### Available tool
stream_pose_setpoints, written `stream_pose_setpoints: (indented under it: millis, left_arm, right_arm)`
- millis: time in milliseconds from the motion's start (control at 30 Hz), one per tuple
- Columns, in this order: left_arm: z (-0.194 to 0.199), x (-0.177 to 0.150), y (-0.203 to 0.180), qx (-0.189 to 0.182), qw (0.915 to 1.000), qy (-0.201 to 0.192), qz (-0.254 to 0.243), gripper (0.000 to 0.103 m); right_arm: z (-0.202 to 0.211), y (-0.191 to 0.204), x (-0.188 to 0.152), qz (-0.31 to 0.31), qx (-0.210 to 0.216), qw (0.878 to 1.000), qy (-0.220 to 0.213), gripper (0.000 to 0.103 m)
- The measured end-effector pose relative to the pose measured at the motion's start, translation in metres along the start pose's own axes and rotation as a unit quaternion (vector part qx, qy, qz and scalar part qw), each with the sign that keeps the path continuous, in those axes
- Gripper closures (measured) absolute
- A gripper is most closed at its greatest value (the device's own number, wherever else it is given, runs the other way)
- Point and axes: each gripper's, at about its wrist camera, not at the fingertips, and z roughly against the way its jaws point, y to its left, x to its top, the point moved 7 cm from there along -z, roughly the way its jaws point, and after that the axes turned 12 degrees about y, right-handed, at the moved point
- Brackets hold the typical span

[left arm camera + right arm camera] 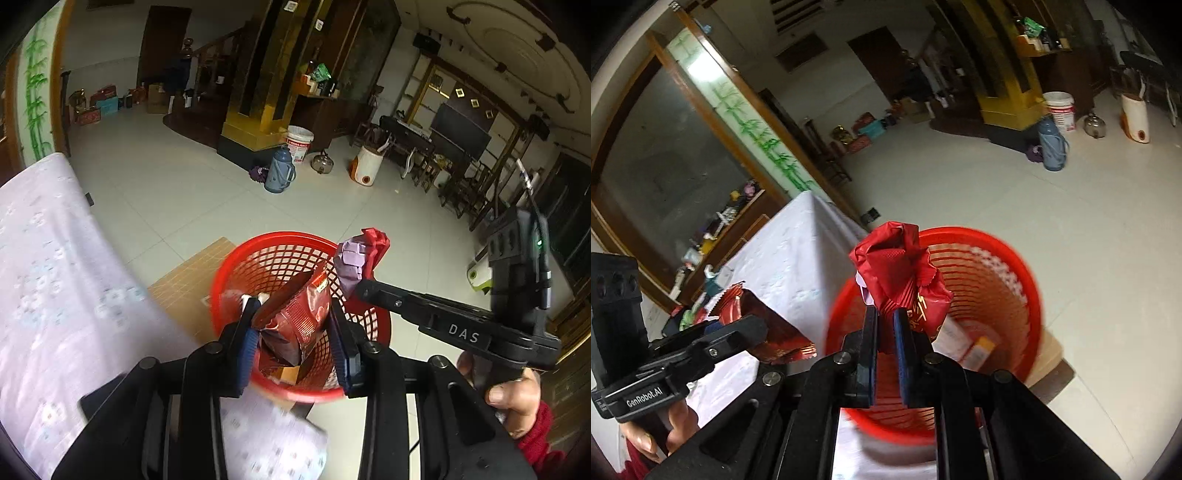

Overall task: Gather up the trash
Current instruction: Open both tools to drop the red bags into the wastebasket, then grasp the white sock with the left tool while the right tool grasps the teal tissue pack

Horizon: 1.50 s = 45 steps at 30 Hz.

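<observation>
We are holding a red snack bag (295, 317) in the left claw (295, 332) directly over the red basket (236, 266); the right claw (885, 332), pinching a crumpled red wrapper (901, 269), is hovering at its rim.

Both hand-held grippers clamped, side by side

The left hand-held gripper (295, 332) pinches with jaws partly apart; the right hand-held gripper (886, 328) has jaws nearly closed, a bare hand (513, 398) gripping its handle.
</observation>
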Motion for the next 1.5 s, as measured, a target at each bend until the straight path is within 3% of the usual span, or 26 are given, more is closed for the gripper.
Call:
stream_pose_setpoints:
  millis: [33,67,100,133,267,367,500,733,800,867,1100,1267,1400,1500]
  left_arm:
    - [-0.007,0.003,-0.003,0.004,1.0,0.0,-0.001,0.068]
    - [-0.015,0.007,-0.004,0.007,1.0,0.001,0.0,0.06]
    - [-0.02,0.008,-0.003,0.015,0.9999,0.004,0.003,0.043]
    - [-0.022,0.009,-0.002,0.019,0.9998,0.003,0.005,0.04]
    - [-0.019,0.01,-0.007,0.027,0.9996,-0.003,0.003,0.038]
    - [-0.01,0.006,0.001,0.032,0.9994,-0.005,0.015,0.038]
    - [0.025,-0.019,0.022,0.052,0.9981,-0.022,0.023,0.038]
    - [0.1,-0.072,0.088,0.099,0.9899,-0.054,0.087,0.038]
    - [0.127,-0.093,0.114,0.119,0.9844,-0.064,0.112,0.038]
    - [0.149,-0.113,0.137,0.139,0.9793,-0.071,0.129,0.038]
    - [0.237,-0.21,0.237,0.201,0.947,-0.099,0.23,0.038]
    - [0.293,-0.292,0.325,0.267,0.901,-0.099,0.328,0.038]
    - [0.321,-0.342,0.387,0.296,0.8662,-0.096,0.391,0.038]
    - [0.328,-0.36,0.421,0.281,0.8575,-0.096,0.42,0.038]
  right_arm:
    - [0.001,-0.006,0.002,-0.005,-0.003,1.0,-0.002,0.093]
    - [0.001,-0.011,0.005,-0.005,-0.004,1.0,-0.002,0.092]
    - [-0.001,-0.013,0.007,0.0,-0.01,1.0,0.005,0.086]
    - [-0.001,-0.017,0.008,0.0,-0.019,1.0,0.009,0.084]
    - [0.011,-0.024,0.009,-0.007,-0.01,1.0,-0.006,0.074]
    - [0.017,-0.025,0.006,-0.012,-0.006,1.0,-0.015,0.073]
    - [0.02,-0.009,-0.003,0.0,0.006,1.0,-0.012,0.069]
    - [0.013,0.093,-0.024,0.098,0.055,0.994,0.006,0.067]
    - [0.008,0.129,-0.033,0.128,0.069,0.989,0.014,0.054]
    - [-0.001,0.166,-0.042,0.157,0.085,0.984,0.025,0.051]
    - [-0.04,0.266,-0.084,0.223,0.136,0.961,0.088,0.051]
    - [-0.073,0.32,-0.11,0.262,0.136,0.947,0.123,0.05]
    - [-0.1,0.347,-0.12,0.276,0.129,0.941,0.146,0.049]
    - [-0.128,0.373,-0.123,0.272,0.132,0.938,0.172,0.049]
